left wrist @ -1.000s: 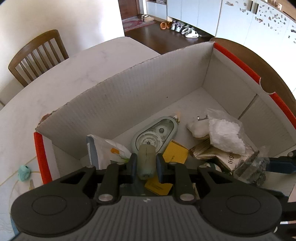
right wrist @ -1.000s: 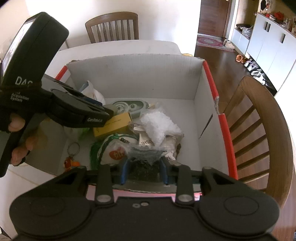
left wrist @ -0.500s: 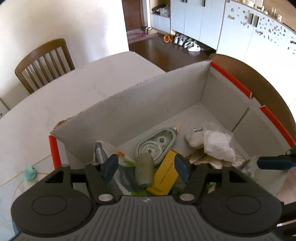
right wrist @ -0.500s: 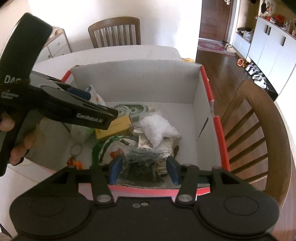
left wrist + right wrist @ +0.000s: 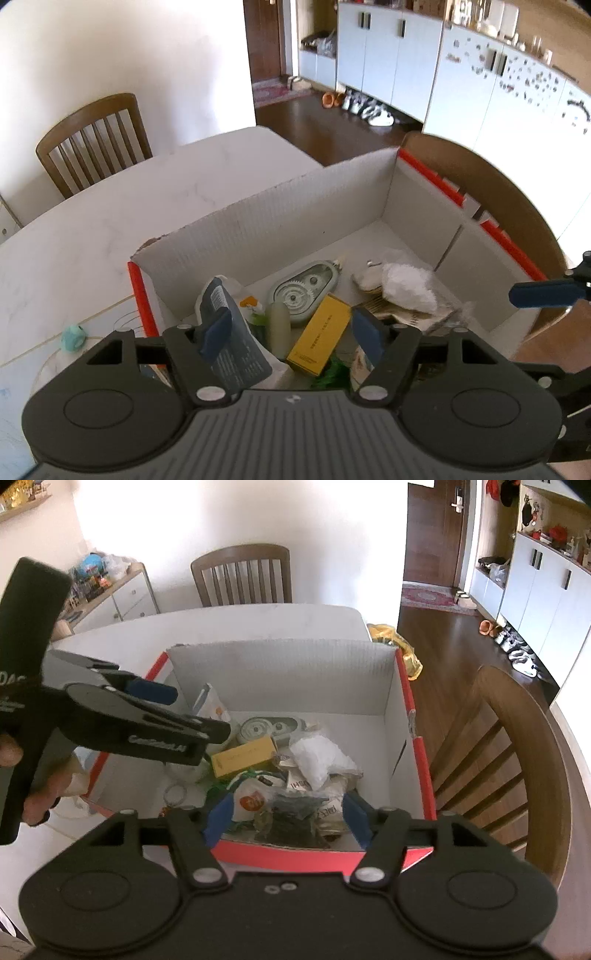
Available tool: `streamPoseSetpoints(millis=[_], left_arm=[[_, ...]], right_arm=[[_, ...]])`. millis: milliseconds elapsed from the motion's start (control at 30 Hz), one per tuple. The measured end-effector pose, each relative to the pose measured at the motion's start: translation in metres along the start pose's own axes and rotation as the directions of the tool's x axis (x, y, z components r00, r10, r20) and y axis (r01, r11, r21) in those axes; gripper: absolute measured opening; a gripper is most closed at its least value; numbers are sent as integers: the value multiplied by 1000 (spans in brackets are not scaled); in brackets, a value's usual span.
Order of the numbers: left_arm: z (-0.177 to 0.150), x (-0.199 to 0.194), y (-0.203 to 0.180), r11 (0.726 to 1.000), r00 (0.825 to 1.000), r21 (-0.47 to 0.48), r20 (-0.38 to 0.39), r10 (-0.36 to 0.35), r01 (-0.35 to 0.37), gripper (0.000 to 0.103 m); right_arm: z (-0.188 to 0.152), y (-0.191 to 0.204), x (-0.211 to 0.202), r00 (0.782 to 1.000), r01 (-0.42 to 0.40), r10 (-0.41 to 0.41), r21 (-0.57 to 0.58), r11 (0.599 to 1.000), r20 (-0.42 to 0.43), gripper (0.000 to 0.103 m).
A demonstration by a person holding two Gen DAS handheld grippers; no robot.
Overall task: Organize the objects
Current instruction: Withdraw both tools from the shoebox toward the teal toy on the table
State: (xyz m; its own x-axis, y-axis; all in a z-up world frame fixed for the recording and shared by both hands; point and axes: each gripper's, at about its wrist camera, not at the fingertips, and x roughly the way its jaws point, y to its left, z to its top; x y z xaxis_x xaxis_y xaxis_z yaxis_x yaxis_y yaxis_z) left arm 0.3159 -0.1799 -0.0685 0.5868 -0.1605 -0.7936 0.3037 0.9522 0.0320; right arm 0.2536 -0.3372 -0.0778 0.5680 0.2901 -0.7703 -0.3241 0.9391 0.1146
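Box (image 5: 413, 716), centre frame: I count the tape dispenser (image 5: 303, 291), yellow carton (image 5: 319, 339), bottle (image 5: 279, 325) and bags in. Teal trinket (image 5: 73, 336), lower left on counter (image 5: 110, 229), remains. Left hand-held gripper (image 5: 291, 334) and right hand-held gripper (image 5: 286, 818) opening, empty.

1 cardboard box (image 5: 280, 679), 1 yellow carton (image 5: 319, 334), 1 tape dispenser (image 5: 303, 291), 2 chairs (image 5: 242, 574) (image 5: 517, 760).

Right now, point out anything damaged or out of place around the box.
The box's far wall has a torn, ragged top edge at its left corner. A small teal thing sits alone on the table, outside the box, while the other items lie jumbled inside.
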Motion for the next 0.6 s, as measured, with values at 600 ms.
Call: streamPoseSetpoints(millis=[600], left_arm=[[-30, -73, 22, 1000, 991, 3, 133, -28, 28, 84]], right_arm=[[4, 16, -42, 988, -83, 75, 55, 995, 132, 102]])
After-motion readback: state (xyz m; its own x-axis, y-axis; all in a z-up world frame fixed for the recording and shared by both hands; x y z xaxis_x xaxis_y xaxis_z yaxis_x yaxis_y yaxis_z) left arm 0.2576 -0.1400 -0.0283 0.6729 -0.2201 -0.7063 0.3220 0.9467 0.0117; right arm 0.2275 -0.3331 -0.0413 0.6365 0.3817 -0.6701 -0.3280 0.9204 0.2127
